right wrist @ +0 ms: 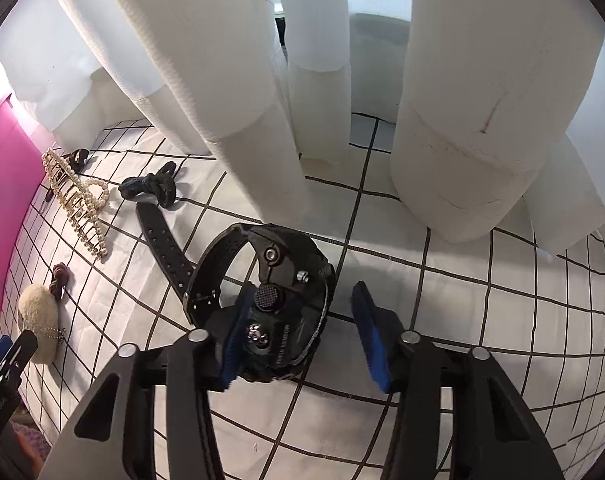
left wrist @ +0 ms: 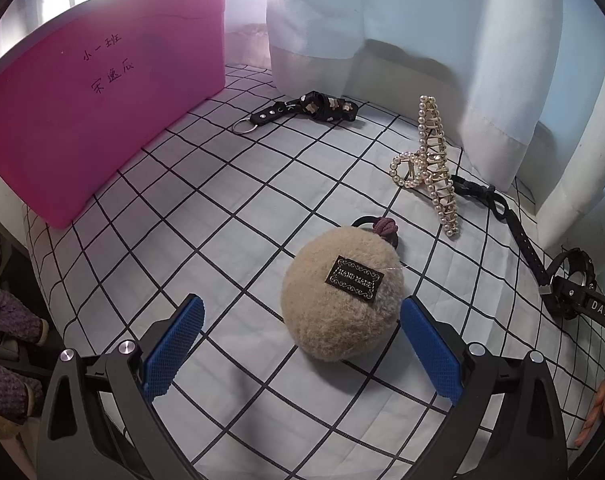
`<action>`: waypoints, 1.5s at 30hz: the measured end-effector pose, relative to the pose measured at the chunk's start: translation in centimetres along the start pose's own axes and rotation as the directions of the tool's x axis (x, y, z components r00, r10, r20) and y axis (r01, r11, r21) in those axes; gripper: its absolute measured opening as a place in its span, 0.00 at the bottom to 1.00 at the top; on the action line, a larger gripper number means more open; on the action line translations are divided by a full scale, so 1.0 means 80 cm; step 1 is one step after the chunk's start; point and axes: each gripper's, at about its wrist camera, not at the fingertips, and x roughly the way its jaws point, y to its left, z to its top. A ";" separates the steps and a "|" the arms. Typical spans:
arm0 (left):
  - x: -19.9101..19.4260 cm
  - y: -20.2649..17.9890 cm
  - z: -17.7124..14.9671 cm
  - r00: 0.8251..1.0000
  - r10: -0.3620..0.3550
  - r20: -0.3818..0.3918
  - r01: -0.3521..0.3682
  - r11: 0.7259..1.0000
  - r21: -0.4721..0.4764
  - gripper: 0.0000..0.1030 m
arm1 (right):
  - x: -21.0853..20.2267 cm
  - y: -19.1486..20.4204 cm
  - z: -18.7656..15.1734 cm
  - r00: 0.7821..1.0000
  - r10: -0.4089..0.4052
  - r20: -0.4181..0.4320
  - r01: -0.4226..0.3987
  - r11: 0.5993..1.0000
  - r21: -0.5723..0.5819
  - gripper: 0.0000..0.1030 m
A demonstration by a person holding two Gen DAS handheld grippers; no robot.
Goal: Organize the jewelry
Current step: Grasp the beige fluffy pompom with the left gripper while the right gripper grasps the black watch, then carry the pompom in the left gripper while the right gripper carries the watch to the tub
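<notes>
My left gripper is open, its blue pads on either side of a beige fluffy pom-pom hair tie lying on the checked cloth; the right pad touches its side. My right gripper is open around a black watch that stands on its side; the watch case rests against the left pad, and the right pad is apart from it. The watch also shows at the right edge of the left wrist view. A pearl hair claw lies behind the pom-pom. A pink bin stands at the left.
A black studded strap with a key ring lies near the curtain. A black bow tie lies beyond the watch strap. White curtain folds hang onto the cloth at the back. The table edge drops off at the left.
</notes>
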 end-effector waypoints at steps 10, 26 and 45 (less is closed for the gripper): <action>-0.001 0.007 -0.004 1.000 -0.004 0.003 0.004 1.000 -0.014 0.94 | -0.005 -0.008 -0.003 1.000 0.026 0.017 -0.026 1.000 0.010 0.25; 0.023 -0.015 0.007 1.000 -0.014 -0.014 0.014 1.000 0.018 0.94 | -0.008 -0.008 -0.004 0.999 0.024 0.021 -0.024 1.000 0.001 0.25; 0.013 -0.010 0.001 1.000 -0.007 0.027 0.005 0.999 0.050 0.53 | -0.008 -0.006 -0.008 0.999 0.039 0.027 -0.039 0.999 -0.015 0.25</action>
